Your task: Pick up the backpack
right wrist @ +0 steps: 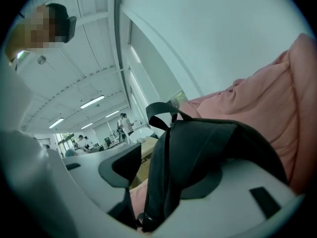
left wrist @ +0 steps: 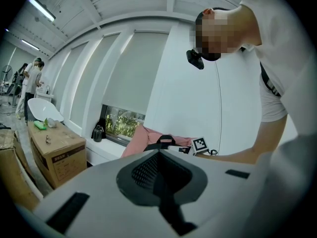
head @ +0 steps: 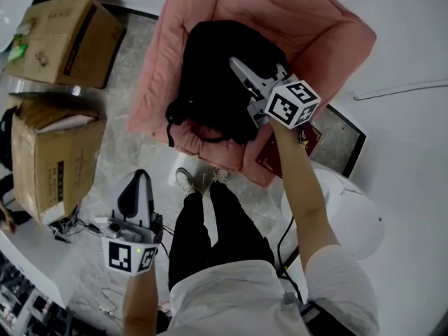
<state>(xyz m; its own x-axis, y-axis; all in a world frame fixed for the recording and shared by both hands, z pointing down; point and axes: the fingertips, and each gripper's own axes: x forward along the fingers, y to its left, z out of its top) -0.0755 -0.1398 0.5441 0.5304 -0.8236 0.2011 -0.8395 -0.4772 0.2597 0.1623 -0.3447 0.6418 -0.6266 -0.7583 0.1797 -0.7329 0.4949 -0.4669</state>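
A black backpack (head: 217, 75) lies on a pink cushioned seat (head: 315, 33). My right gripper (head: 241, 68) is at the backpack's right side, open, with the black fabric (right wrist: 208, 152) between its jaws. The fabric rests against the right jaw, and a gap shows beside the left one. The backpack's top handle (right wrist: 158, 110) sticks up beyond the jaws. My left gripper (head: 140, 180) hangs low at the left, well away from the seat, shut and empty. In the left gripper view its jaws (left wrist: 158, 155) point toward the seat (left wrist: 141, 138) and the backpack's handle (left wrist: 166, 142).
Two cardboard boxes (head: 66, 37) (head: 52, 156) stand left of the seat. A dark red booklet (head: 287, 149) lies by the seat's near right corner, beside a white round object (head: 350, 215). The person's legs (head: 210, 229) stand just in front. Cables (head: 77, 226) trail on the floor.
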